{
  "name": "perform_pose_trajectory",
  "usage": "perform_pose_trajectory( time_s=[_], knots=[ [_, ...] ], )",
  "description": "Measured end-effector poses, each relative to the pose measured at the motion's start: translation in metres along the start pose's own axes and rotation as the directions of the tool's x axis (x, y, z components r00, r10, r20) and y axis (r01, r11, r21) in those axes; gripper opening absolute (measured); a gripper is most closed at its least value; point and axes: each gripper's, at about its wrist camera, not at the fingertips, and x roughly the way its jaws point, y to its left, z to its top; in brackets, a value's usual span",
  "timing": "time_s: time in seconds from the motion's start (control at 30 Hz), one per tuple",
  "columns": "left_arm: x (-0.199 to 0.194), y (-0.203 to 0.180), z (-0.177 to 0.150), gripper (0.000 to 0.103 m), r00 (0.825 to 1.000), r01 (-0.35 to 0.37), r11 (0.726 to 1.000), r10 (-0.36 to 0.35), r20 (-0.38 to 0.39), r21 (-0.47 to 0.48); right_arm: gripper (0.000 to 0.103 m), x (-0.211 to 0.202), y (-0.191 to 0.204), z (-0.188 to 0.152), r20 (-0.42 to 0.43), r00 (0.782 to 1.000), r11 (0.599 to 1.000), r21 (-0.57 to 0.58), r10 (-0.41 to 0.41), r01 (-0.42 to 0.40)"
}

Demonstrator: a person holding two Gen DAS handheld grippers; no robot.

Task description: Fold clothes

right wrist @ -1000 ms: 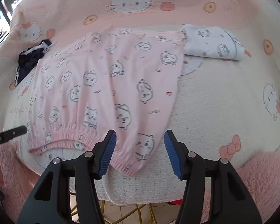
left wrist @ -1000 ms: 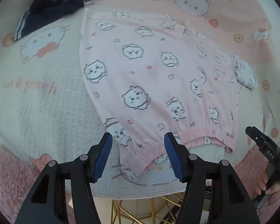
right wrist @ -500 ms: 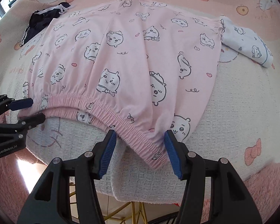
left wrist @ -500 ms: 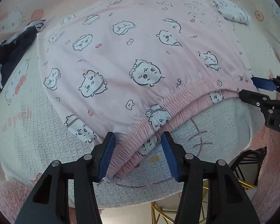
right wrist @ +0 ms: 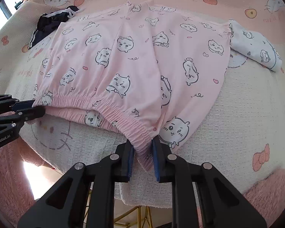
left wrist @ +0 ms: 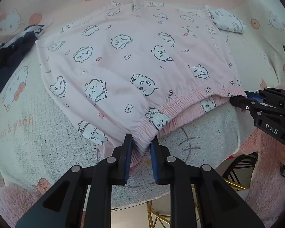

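Pink pyjama shorts (left wrist: 134, 62) lay flat on a cartoon-cat blanket (left wrist: 38, 142), with the elastic waistband (left wrist: 180, 102) along the near edge and the leg hems on the far side. The waistband ran from one side to the other, so each hand had its own corner: the left gripper (left wrist: 140, 142) at the left end, the right gripper (right wrist: 142, 146) at the right end. The jaws of both were closing to a narrow gap, with gathered elastic already pinched between the blue pads (right wrist: 155, 155). The fold probably had to go away from the jaws, towards the hems.
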Motion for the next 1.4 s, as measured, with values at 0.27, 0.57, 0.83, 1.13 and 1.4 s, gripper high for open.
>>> perform_pose_trajectory(
  time_s=[0.27,0.57,0.83,1.13,1.4],
  knots=[
    [0.012,0.03,-0.007,0.019,0.99,0.001,0.998,-0.009,-0.142,-0.058,0.015,0.0,-0.004,-0.007,-0.063,0.997,0.999,-0.001,-0.036,0.036],
    [-0.023,0.089,-0.009,0.02,0.98,0.162,0.916,-0.194,-0.05,-0.366,0.028,-0.01,-0.028,-0.005,-0.056,0.997,0.991,0.122,0.058,-0.051],
    [-0.011,0.106,-0.016,0.025,0.974,0.174,0.846,-0.222,-0.037,-0.504,0.043,-0.038,-0.063,-0.005,0.093,0.98,0.934,0.299,0.174,-0.195],
    [-0.006,0.1,-0.038,0.036,0.97,0.114,0.847,-0.208,-0.127,-0.518,0.043,-0.005,-0.074,-0.014,-0.111,0.993,0.936,0.351,0.046,-0.004],
    [0.001,0.119,-0.046,0.045,0.939,0.266,0.686,-0.343,0.021,-0.677,0.045,-0.006,-0.09,-0.018,-0.071,0.982,0.877,0.465,0.176,-0.124]
  ],
)
